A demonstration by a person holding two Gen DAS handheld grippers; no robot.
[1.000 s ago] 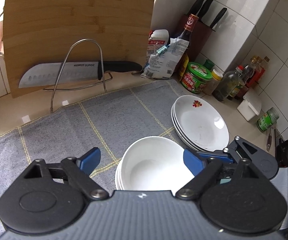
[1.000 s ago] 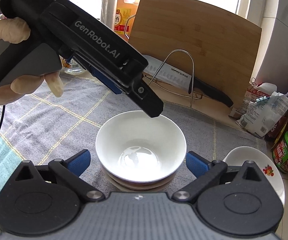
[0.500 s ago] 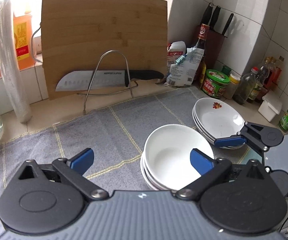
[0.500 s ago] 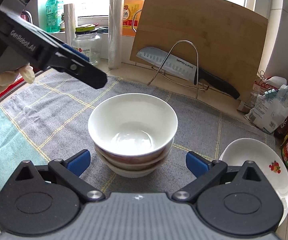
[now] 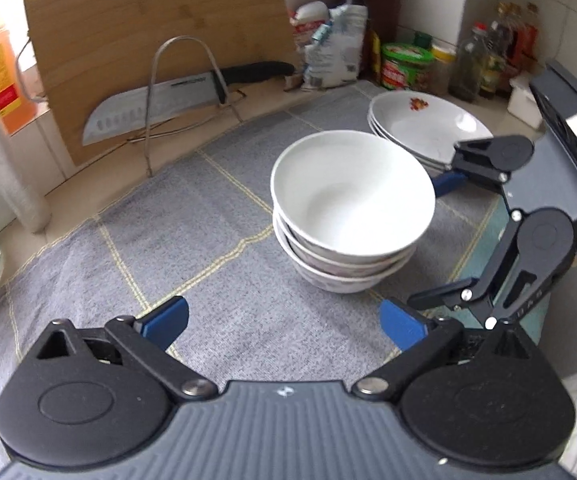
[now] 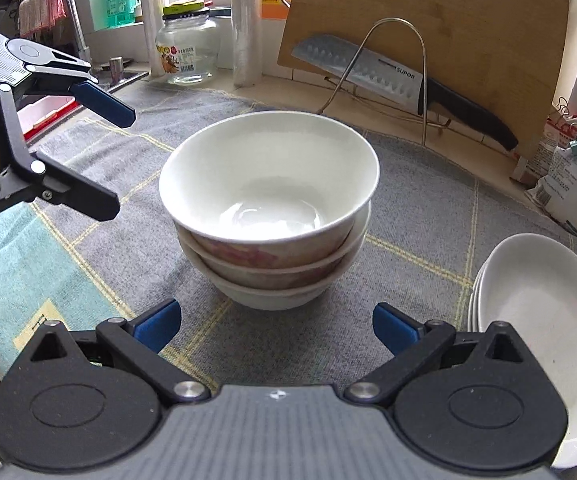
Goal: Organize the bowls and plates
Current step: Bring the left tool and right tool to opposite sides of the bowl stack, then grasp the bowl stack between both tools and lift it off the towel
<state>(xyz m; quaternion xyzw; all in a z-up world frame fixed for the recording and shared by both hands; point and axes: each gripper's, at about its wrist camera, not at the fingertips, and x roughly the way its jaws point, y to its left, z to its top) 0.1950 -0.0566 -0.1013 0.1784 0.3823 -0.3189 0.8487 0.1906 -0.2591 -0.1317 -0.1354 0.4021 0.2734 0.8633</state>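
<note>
A stack of three white bowls point(image 5: 348, 216) stands on the grey checked cloth point(image 5: 192, 240); it also shows in the right wrist view point(image 6: 272, 216). A stack of white plates point(image 5: 424, 128) with a fruit print sits behind it to the right, and at the right edge of the right wrist view point(image 6: 540, 320). My left gripper point(image 5: 284, 322) is open and empty, short of the bowls. My right gripper point(image 6: 276, 320) is open and empty, just short of the bowls. Each gripper appears in the other's view, the left point(image 6: 100, 152) and the right point(image 5: 432, 240).
A bamboo cutting board point(image 5: 160, 40) leans on the wall with a knife point(image 5: 176, 96) on a wire stand point(image 5: 184, 76). Sauce jars and bottles point(image 5: 408, 64) crowd the back right corner. A glass jar point(image 6: 186, 48) and a plastic roll point(image 6: 246, 20) stand at the back left.
Both grippers have pulled back and lowered away from the bowl stack, which now looks farther off. The bowls and plates have not moved.
</note>
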